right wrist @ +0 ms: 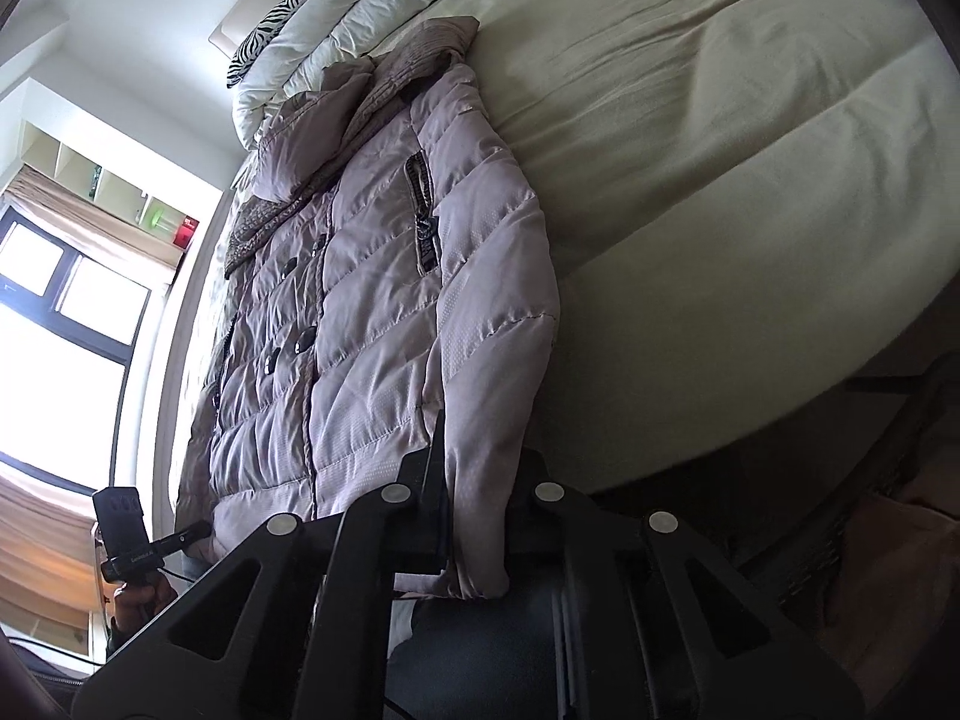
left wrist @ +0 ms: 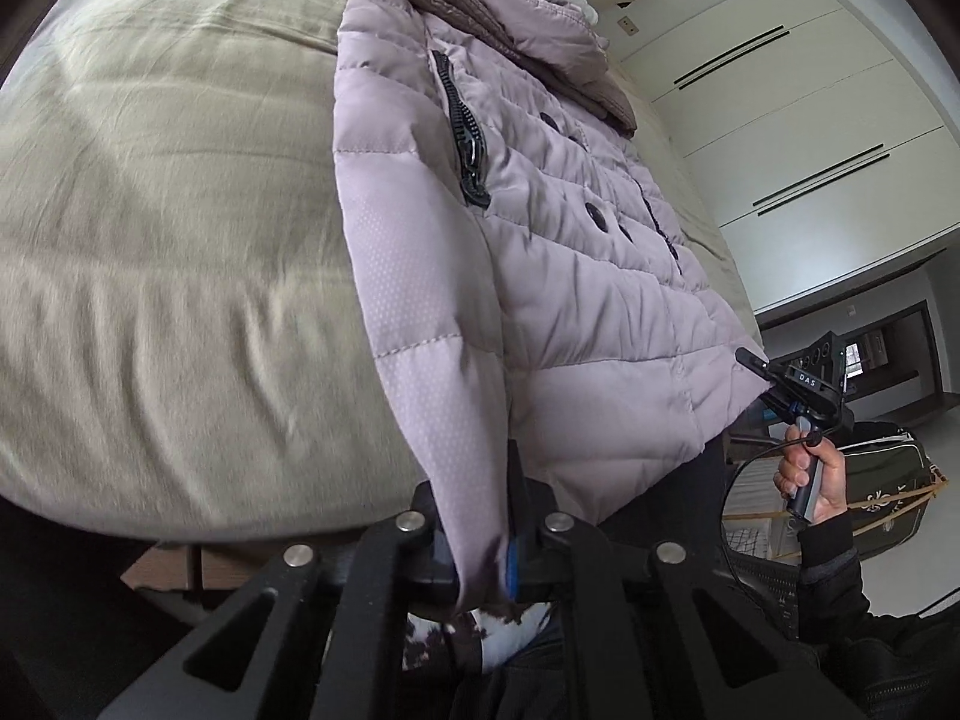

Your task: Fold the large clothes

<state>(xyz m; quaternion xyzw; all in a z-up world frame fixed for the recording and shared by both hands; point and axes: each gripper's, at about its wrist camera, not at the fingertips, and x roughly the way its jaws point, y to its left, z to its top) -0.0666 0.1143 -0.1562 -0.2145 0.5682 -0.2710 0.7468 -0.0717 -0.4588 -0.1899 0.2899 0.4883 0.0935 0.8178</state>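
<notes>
Lilac quilted puffer jacket (left wrist: pixel 540 228) is lying front-up along the bed (left wrist: pixel 150 210), hem overhanging the near edge, with the left claw (left wrist: pixel 480 552) and the right claw (right wrist: pixel 474 534) each clamping a bottom corner of it.

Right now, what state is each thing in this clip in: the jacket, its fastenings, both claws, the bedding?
Puffer jacket: spread front-up on the bed, hem end held at both corners.
Chest zip pocket: zipped shut.
Collar: folded open.
Left claw: shut on a hem corner.
Right claw: shut on the other hem corner.
Bed sheet: wrinkled.
White duvet: bunched at the headboard.
</notes>
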